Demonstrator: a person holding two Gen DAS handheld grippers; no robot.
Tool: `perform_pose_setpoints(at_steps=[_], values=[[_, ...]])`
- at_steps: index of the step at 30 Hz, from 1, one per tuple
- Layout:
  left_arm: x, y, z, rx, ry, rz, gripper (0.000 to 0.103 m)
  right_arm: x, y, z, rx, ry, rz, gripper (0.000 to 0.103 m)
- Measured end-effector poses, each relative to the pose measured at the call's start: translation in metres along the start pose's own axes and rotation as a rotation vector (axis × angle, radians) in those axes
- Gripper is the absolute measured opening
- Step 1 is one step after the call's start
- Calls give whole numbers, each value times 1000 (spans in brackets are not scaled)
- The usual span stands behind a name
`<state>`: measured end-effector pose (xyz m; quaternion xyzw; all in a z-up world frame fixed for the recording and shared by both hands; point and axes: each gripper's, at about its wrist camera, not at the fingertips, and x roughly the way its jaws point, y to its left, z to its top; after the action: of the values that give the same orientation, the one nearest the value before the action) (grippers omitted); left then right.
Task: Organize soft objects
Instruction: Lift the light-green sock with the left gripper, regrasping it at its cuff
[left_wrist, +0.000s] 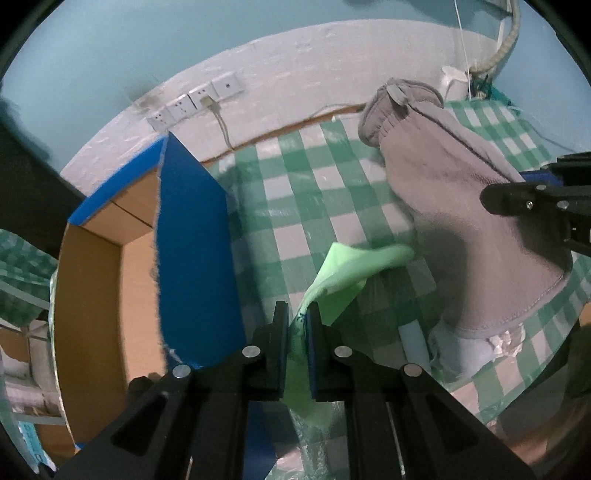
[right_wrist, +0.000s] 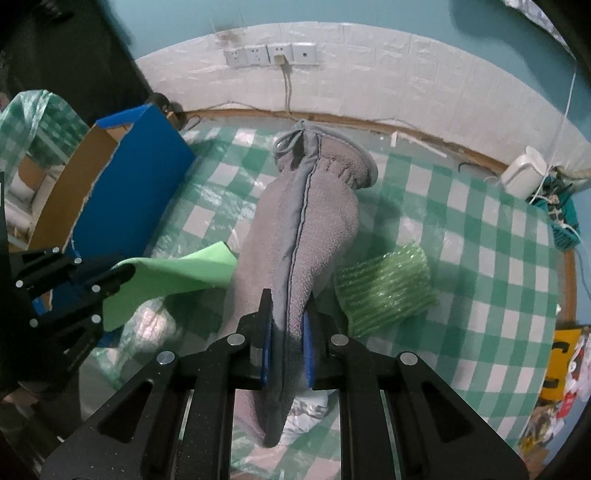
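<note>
Green cloth (left_wrist: 347, 273) pinched in left hand-held gripper (left_wrist: 297, 325), lifted beside blue box (left_wrist: 192, 251). Grey fleece pouch (right_wrist: 310, 229) clamped in right hand-held gripper (right_wrist: 286, 328), above checkered counter (right_wrist: 480, 258), near bubble wrap (right_wrist: 388, 288).

Landmark: green-and-white checked tablecloth (right_wrist: 461, 236). Row of wall sockets (right_wrist: 271, 55) on white brick wall (right_wrist: 388, 62) behind its far edge, one cable plugged in. White adapter box (right_wrist: 522, 175) at its far right corner. Teal wall (left_wrist: 110, 48) above the brick.
</note>
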<state>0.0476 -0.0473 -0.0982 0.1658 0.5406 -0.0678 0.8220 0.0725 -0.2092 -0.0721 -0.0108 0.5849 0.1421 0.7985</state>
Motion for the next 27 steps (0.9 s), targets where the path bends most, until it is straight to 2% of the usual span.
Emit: perform_pose_setpoints(at_steps=[6, 12, 13, 14, 15, 17, 20, 22, 27], values=[[-15, 8, 0, -24, -41, -4, 9, -15, -1, 1, 1, -34, -11, 13], [-12, 9, -3, -41, -22, -18, 11, -23, -7, 0, 17, -48, -7, 13], [-11, 9, -3, -41, -18, -30, 16, -24, -8, -1, 20, -48, -4, 13], [-11, 8, -3, -34, -10, -46, 35, -25, -8, -1, 22, -48, -1, 13], [-8, 5, -3, -15, 9, -63, 60, -25, -9, -1, 23, -49, 0, 13], [-5, 0, -3, -14, 13, -48, 73, -25, -9, -2, 23, -50, 3, 13], [-1, -8, -2, 10, -14, -37, 75, -24, -10, -3, 25, -46, 9, 13], [6, -12, 0, 23, 6, -45, 80, -22, -11, -4, 26, -42, 13, 13], [30, -12, 4, 13, 58, -52, 81, -18, -13, -4, 33, -34, 24, 13]])
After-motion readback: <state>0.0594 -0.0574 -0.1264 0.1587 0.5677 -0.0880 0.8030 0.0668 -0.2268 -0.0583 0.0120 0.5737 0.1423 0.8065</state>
